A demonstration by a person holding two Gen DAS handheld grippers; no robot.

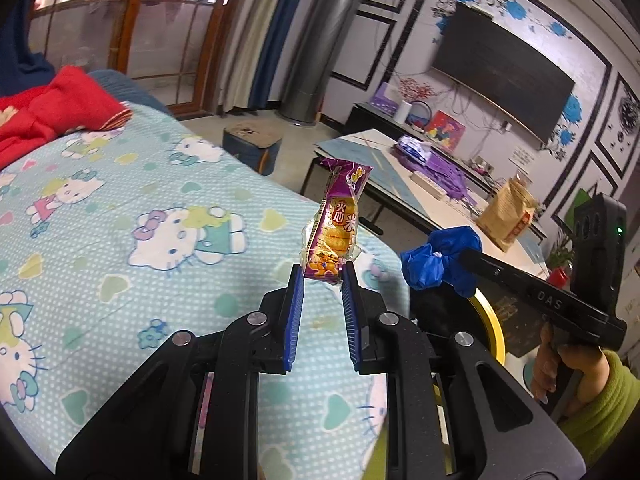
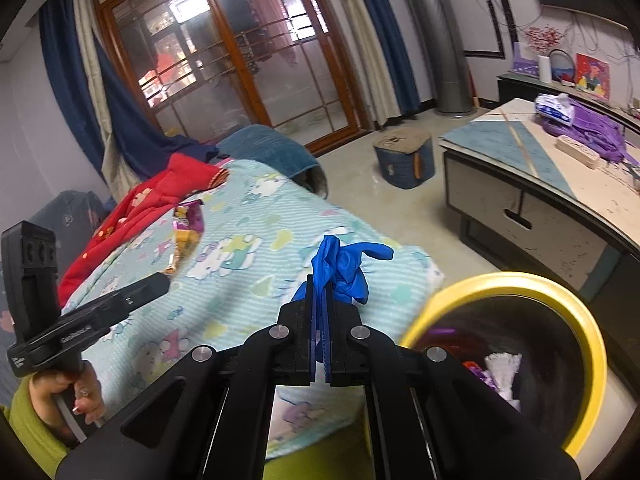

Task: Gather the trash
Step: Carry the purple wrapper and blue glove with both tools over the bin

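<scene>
Wrappers first: the left gripper (image 1: pixel 322 276) pinches the snack packet (image 1: pixel 336 232) by its bottom edge, the right gripper (image 2: pixel 320 292) is clamped on a blue glove (image 2: pixel 344 268); swing both squarely over the yellow-rimmed bin (image 2: pixel 592 344) before letting go.

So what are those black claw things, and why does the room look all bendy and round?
Those are tools a person holds, one in each hand. Each is a hand-held gripper with two blue fingers that pinch things. A tiny camera rides on each tool and looks along its fingers; its wide lens bends the room. One picture comes from the left tool, the other from the right.

The left hand-held gripper pinches a purple snack wrapper by its bottom end. The right hand-held gripper is squeezed shut on a crumpled blue glove. Below them lies a cat-print blanket with a red cloth on it. Beside it stands a yellow-rimmed bin with some rubbish already inside.
</scene>
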